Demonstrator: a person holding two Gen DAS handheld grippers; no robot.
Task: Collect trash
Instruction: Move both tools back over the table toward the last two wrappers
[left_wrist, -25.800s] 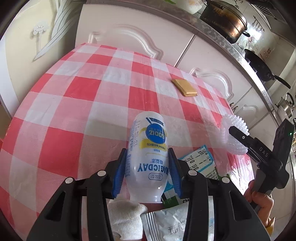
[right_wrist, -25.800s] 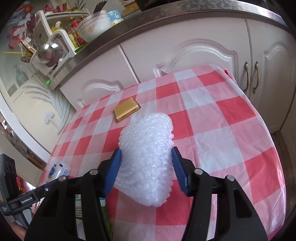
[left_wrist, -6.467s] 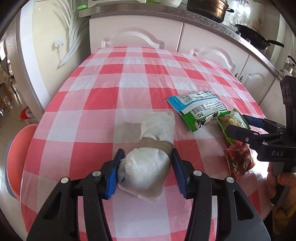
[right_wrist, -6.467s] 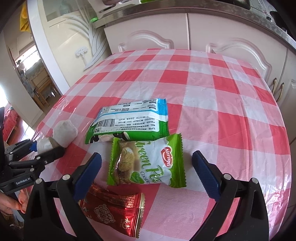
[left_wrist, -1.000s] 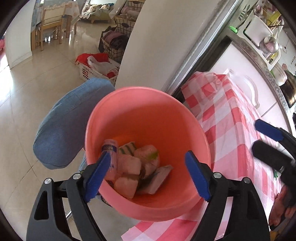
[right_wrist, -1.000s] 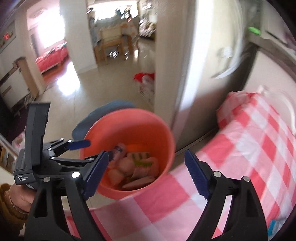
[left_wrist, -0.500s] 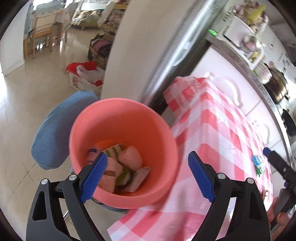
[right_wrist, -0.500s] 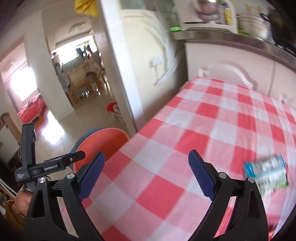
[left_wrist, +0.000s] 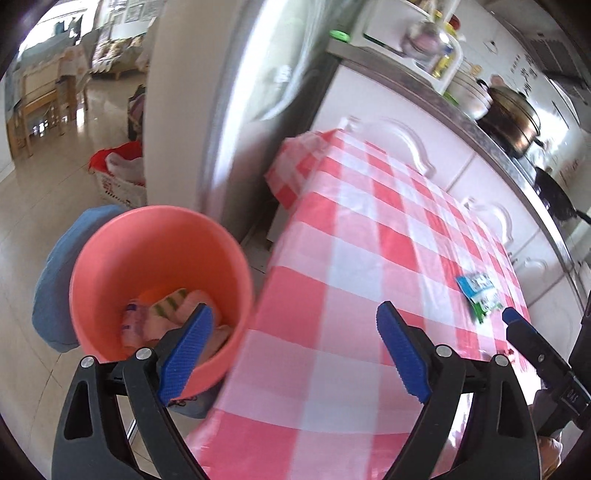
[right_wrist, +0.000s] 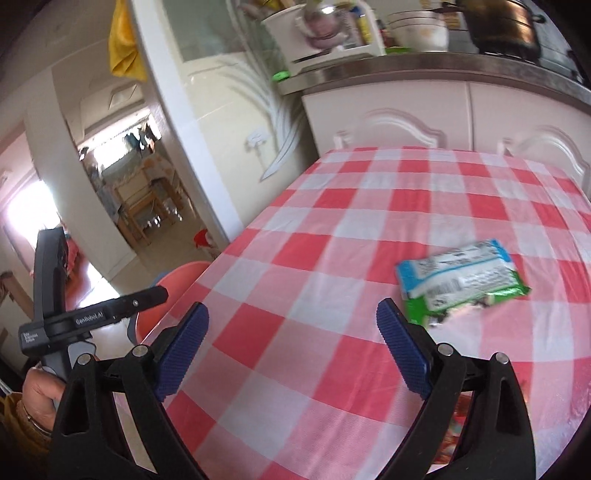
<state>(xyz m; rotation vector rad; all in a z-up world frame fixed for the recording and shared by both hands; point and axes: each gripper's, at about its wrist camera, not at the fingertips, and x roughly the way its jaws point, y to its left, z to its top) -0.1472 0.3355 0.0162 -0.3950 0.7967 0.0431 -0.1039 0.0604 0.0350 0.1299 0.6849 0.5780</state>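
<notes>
A salmon-pink bin (left_wrist: 155, 258) stands on the floor by the table's left edge, with several pieces of trash (left_wrist: 170, 314) inside; its rim shows in the right wrist view (right_wrist: 173, 280). A blue, white and green snack packet (right_wrist: 461, 284) lies on the red-checked tablecloth (right_wrist: 332, 258); it is small and far in the left wrist view (left_wrist: 478, 291). My left gripper (left_wrist: 291, 350) is open and empty, between bin and table edge. My right gripper (right_wrist: 291, 350) is open and empty over the table, left of the packet. A red wrapper (right_wrist: 454, 439) shows partly behind the right finger.
White kitchen cabinets (right_wrist: 424, 114) with pots on the counter stand behind the table. A blue cushion (left_wrist: 55, 280) lies behind the bin. A white pillar (left_wrist: 173, 92) rises left of the table. A basket of laundry (left_wrist: 118, 173) sits on the tiled floor.
Both grippers have swung right, away from the bin and toward the table. The snack packet has come closer in the right wrist view. Both grippers stay open and empty.
</notes>
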